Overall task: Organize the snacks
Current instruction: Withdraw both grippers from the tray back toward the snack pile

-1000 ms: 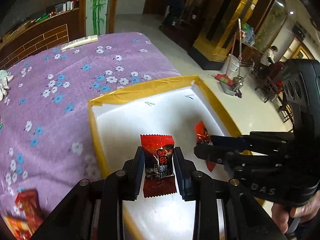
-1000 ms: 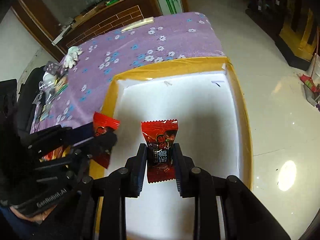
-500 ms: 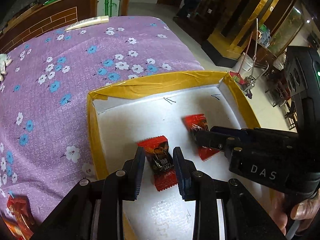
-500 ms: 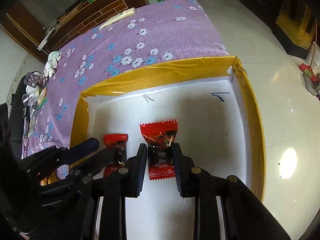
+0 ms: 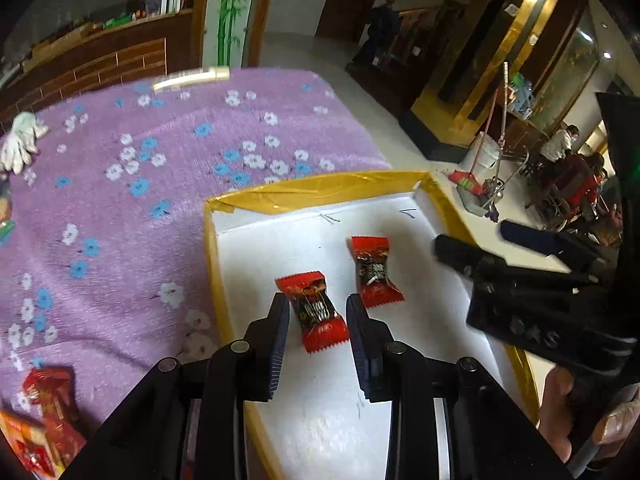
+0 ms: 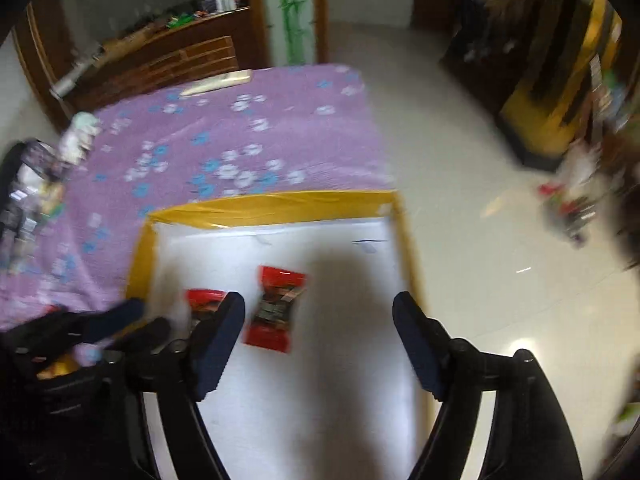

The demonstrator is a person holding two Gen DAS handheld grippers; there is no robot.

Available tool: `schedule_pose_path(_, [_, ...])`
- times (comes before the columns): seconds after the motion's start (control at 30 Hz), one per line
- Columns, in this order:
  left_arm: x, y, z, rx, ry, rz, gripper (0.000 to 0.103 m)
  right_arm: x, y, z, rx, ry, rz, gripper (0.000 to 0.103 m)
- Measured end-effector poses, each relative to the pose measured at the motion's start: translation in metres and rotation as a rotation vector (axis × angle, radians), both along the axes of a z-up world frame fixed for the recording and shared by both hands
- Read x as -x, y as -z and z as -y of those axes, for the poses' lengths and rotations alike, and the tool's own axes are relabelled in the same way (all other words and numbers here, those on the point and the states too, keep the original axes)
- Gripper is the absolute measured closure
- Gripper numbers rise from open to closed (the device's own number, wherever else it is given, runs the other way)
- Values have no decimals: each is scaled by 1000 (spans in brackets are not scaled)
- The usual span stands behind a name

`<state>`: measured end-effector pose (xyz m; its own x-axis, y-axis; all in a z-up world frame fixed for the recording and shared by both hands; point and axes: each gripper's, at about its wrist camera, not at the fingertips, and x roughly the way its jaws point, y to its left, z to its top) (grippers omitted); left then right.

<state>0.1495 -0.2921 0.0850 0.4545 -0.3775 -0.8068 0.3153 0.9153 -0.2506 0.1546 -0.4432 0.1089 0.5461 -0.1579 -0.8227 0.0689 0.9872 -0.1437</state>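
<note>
A white foam tray (image 5: pixel 320 192) with a yellow taped rim sits on the purple flowered cloth. Two red wrapped candies lie on its floor. One candy (image 5: pixel 316 312) is between the pads of my left gripper (image 5: pixel 318 320), whose jaws are opening, with a thin gap showing on each side. The other candy (image 5: pixel 374 272) lies free just beyond it. My right gripper (image 6: pixel 320 308) hangs above the tray (image 6: pixel 272 204), its jaws opening wide; that free candy (image 6: pixel 276 312) lies below, near its left finger (image 6: pixel 218 340), untouched. The right gripper (image 5: pixel 474 236) also shows at the right of the left wrist view.
More red snack packets (image 5: pixel 44 412) lie on the cloth at the near left. A white glove (image 5: pixel 20 144) and a pale flat object (image 5: pixel 192 78) lie farther back. The tray's right side is at the table edge, with tiled floor below. People sit far off to the right.
The right gripper's jaws went from shut on a red candy to wide apart, and that candy now lies on the tray floor. The left gripper's jaws parted slightly around its candy.
</note>
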Motion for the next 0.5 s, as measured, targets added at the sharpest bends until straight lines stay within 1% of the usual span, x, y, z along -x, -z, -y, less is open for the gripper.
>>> schedule_pose_path(0.07, [11, -7, -7, 0, -3, 22, 70, 11, -8, -3, 114, 63, 37, 25])
schedule_pose_path(0.1, [16, -10, -11, 5, -8, 26, 70, 19, -13, -5, 146, 82, 61, 25])
schedule_pose_path(0.13, [23, -13, -16, 16, -14, 31, 70, 27, -16, -5, 129, 66, 82, 25])
schedule_pose_path(0.2, [39, -19, -27, 32, -20, 41, 70, 39, -20, -5, 81, 16, 90, 25])
schedule_pose_path(0.23, [45, -21, -32, 32, -24, 49, 70, 45, -21, -7, 86, 13, 90, 25])
schedule_pose_path(0.27, [54, -25, -38, 32, -29, 57, 69, 57, -25, -11, 100, 7, 109, 25])
schedule_pose_path(0.33, [72, -30, -49, 47, -30, 67, 69, 76, -28, -22, 116, -42, 135, 25])
schedule_pose_path(0.37, [83, -32, -57, 49, -27, 75, 68, 86, -28, -29, 135, -72, 138, 25])
schedule_pose_path(0.4, [95, -34, -65, 48, -25, 83, 64, 100, -27, -41, 156, -122, 136, 25])
schedule_pose_path(0.47, [113, -36, -79, 37, -32, 95, 60, 122, -26, -57, 125, -190, 139, 25])
schedule_pose_path(0.5, [122, -36, -89, 33, -40, 94, 59, 137, -26, -65, 68, -265, 140, 27])
